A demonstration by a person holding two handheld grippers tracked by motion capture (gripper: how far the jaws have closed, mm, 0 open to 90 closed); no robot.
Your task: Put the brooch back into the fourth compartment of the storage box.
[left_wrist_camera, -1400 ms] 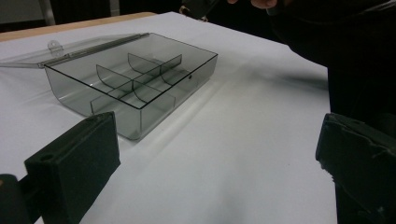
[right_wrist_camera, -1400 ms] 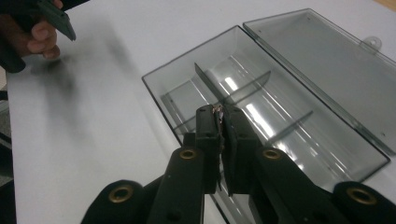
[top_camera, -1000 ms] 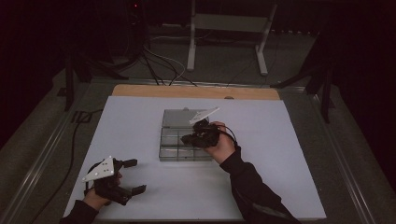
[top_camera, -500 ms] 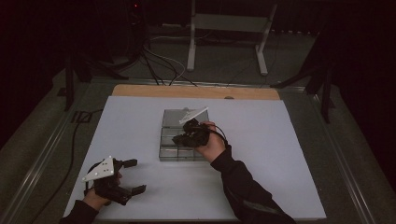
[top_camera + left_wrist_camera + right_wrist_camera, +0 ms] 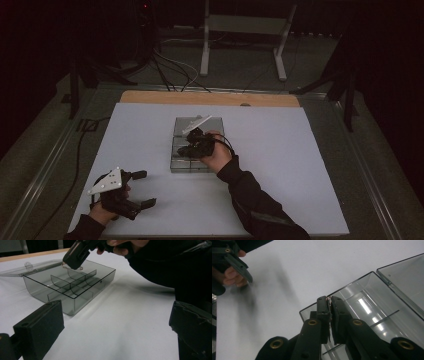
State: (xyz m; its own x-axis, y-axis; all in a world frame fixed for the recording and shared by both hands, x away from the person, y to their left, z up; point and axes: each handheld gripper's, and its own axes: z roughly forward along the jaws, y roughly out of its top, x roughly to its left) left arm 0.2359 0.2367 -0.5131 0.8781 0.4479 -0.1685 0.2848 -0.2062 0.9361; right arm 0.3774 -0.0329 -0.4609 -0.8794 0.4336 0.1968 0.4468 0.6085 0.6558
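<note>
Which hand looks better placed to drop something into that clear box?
The right. Its gripper hangs over the open box, jaws shut on something small that I can't make out. The left gripper rests open on the table, apart from the box.

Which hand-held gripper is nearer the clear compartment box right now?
Right. The right hand-held gripper is over the open compartment box, jaws pinched on something small. The left hand-held gripper hovers open near the table's front-left, well away.
</note>
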